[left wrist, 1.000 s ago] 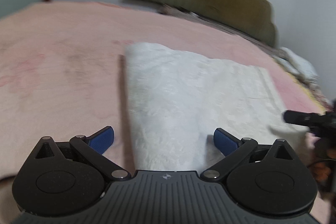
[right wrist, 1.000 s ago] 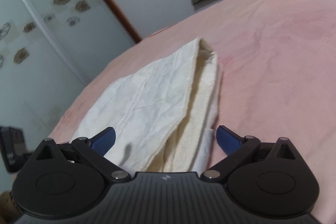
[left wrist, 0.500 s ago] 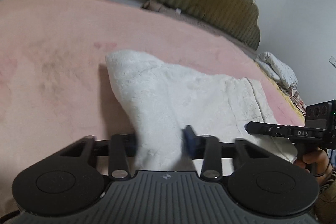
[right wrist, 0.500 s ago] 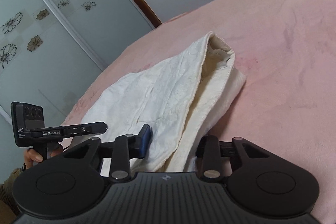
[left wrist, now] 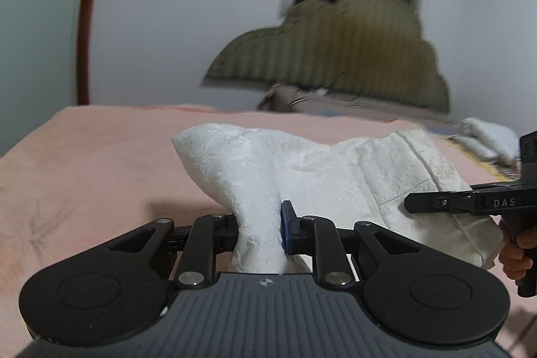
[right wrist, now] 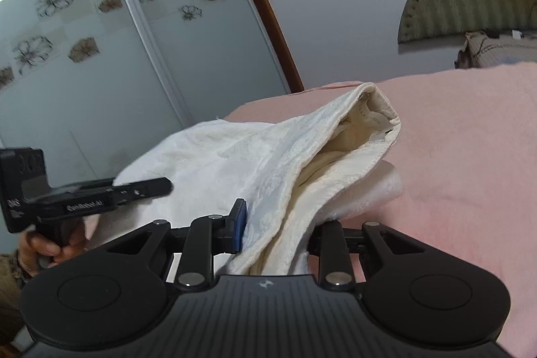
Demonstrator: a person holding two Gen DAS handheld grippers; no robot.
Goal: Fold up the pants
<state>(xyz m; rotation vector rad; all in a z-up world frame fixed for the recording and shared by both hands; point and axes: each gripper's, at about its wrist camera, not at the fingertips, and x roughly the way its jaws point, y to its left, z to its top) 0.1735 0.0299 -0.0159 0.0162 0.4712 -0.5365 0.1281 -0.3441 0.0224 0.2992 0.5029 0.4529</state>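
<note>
Lifting now: both grippers pinch the near edge of the white pants and raise it off the pink bed, where a second ago they hung open over flat cloth.

Left wrist view: the left gripper [left wrist: 260, 232] has its jaws just closed onto a bunched ridge of the pants [left wrist: 322, 170]; cloth fills the gap and the blue pad [left wrist: 286, 225] presses into it.
Pants, left view: the gathered fold climbs toward 12 o'clock from the jaws, the rest still lying on the bed [left wrist: 84, 163] toward 2 o'clock.
Right gripper, left view: seen at 3 o'clock [left wrist: 423, 203], reaching into the same near edge; its jaws cannot be told from here.

Right wrist view: the right gripper [right wrist: 275, 232] has likewise just closed, squeezing several cream layers.
Pants, right view: the waistband [right wrist: 376, 123] gapes open at 1 o'clock; the pants [right wrist: 214, 163] spread toward 10 o'clock.
Left gripper, right view: at 9 o'clock [right wrist: 147, 187], held by a hand [right wrist: 43, 247].

Meaning: the grasp looks secured, so I judge the next fold toward the headboard [left wrist: 335, 49] is starting.
</note>
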